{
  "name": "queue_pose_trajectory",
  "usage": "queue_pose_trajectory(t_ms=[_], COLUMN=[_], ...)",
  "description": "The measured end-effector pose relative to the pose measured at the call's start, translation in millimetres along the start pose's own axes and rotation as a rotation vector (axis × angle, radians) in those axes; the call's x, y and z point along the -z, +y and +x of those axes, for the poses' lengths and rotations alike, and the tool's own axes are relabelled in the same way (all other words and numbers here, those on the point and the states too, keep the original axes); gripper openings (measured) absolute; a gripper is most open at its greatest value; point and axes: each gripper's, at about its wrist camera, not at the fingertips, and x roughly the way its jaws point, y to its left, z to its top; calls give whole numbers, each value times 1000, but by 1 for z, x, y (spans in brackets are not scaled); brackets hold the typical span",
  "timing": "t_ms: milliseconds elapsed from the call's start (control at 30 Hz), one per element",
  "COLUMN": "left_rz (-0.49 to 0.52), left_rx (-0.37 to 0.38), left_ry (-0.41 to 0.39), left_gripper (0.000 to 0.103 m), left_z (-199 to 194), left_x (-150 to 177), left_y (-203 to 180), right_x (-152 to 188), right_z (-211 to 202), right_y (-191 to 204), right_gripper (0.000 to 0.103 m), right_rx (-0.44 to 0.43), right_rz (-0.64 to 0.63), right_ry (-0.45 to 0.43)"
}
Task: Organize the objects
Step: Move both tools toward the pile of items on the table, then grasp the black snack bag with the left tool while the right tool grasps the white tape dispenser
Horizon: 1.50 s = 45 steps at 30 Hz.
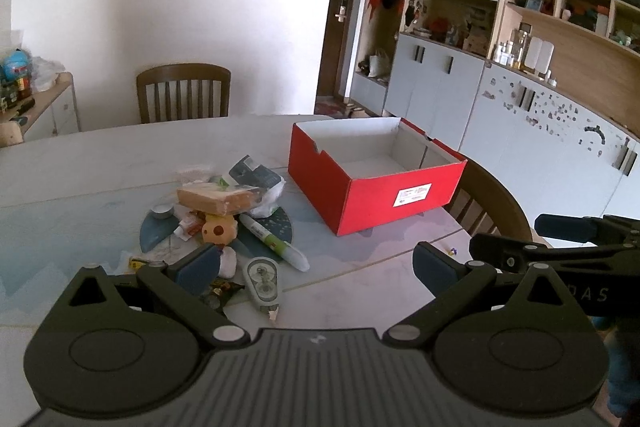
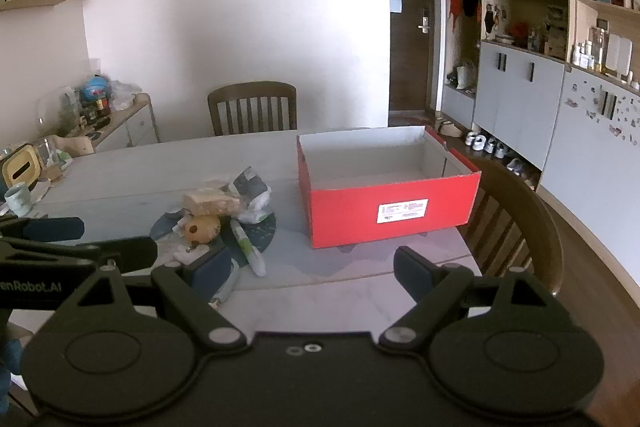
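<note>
On table (image 1: pixel 100 163), red box (image 1: pixel 372 203) open-topped at right, clutter pile (image 1: pixel 224 211) just left of it, left gripper (image 1: pixel 316 263) and right gripper (image 2: pixel 316 269) both spread apart, holding nothing, above near edge.

Pale marble-look table (image 1: pixel 100 163). On it: open red box (image 1: pixel 376 183), white inside, near right edge; left of it a clutter pile on a dark round mat (image 1: pixel 276 227) — tan block (image 1: pixel 218 201), green-white pen (image 1: pixel 276 243), correction-tape dispenser (image 1: pixel 262 279).
</note>
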Motion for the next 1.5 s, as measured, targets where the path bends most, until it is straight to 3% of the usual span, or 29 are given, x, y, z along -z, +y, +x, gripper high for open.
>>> queue_pose_trajectory(t_ms=[400,667,1000,1133,1500], left_rz=[-20,41,123,123,171], left_rx=[-22,-66,-81,-76,-2], left_ry=[26,117,253,281,316], left_gripper=[103,103,102,102,102], left_z=[16,65,134,150,178], left_x=[-1,6,44,50,54], left_y=[23,61,109,122,124], right_x=[-1,-3,11,20,29], right_z=[28,72,146,177,225], right_y=[14,38,67,73,96], right_gripper=[88,88,88,87,87], right_rx=[-24,-54,-65,-58,-51], right_rz=[-22,-65,-83,-51,-69], right_ry=[15,76,243,321,426])
